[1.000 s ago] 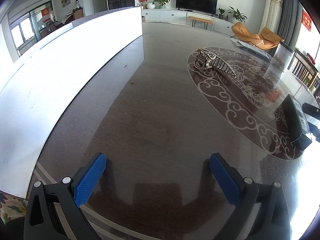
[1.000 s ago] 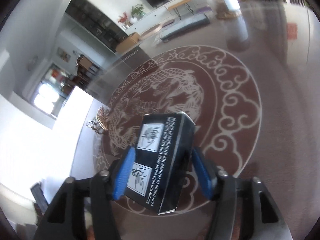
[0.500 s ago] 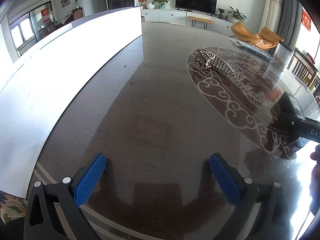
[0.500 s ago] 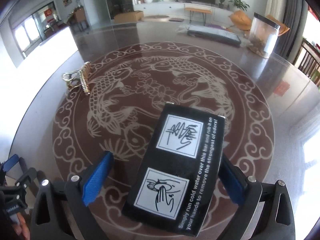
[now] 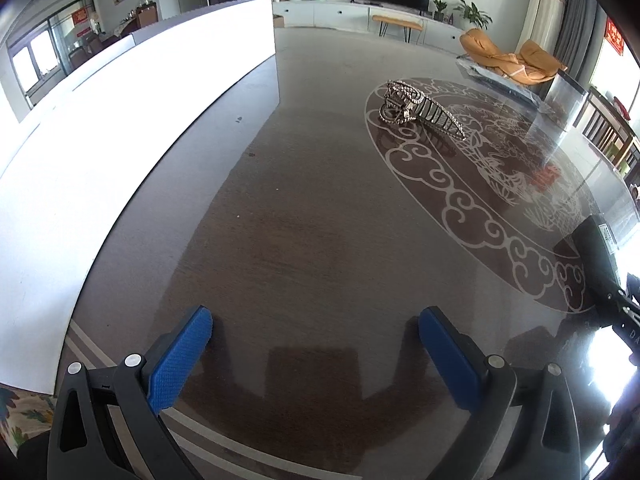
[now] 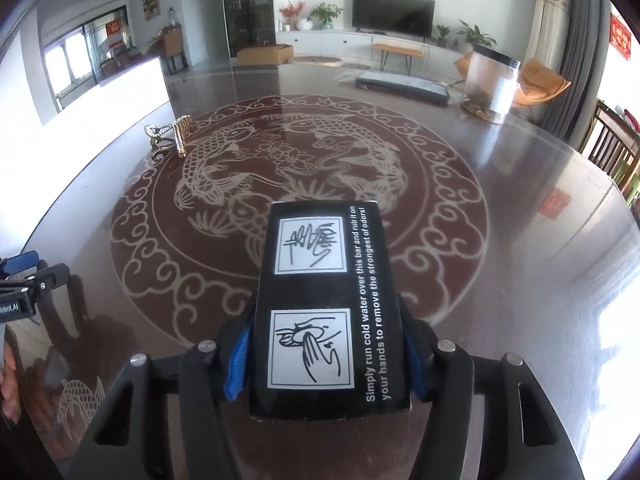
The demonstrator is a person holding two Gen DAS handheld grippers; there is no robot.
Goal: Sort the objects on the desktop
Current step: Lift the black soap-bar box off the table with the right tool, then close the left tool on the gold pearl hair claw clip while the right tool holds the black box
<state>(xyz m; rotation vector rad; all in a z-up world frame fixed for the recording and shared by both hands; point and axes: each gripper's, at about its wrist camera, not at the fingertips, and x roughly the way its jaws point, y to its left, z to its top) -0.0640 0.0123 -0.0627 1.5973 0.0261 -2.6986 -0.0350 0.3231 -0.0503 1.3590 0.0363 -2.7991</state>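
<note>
Right gripper [image 6: 326,354] is clenched on the black box [image 6: 326,308], held flat over the near edge of the tabletop [image 6: 520,240]; the box hides most of both blue pads, and whether it touches the glass can't be told. Left gripper [image 5: 316,354] is spread wide with nothing between its pads, low over the tabletop's near-left edge. Rhinestone hair clip [image 5: 420,110] lies toward the far side, on the rim of the fish medallion [image 6: 300,168]; the box is cut off at the left view's right edge.

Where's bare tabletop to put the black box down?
Bare: the brown stretch ahead of the open left gripper, between the white panel and medallion. Also the medallion centre beyond the black box, right of the hair clip. Crowded: far edge, by clear canister and flat tray.
</note>
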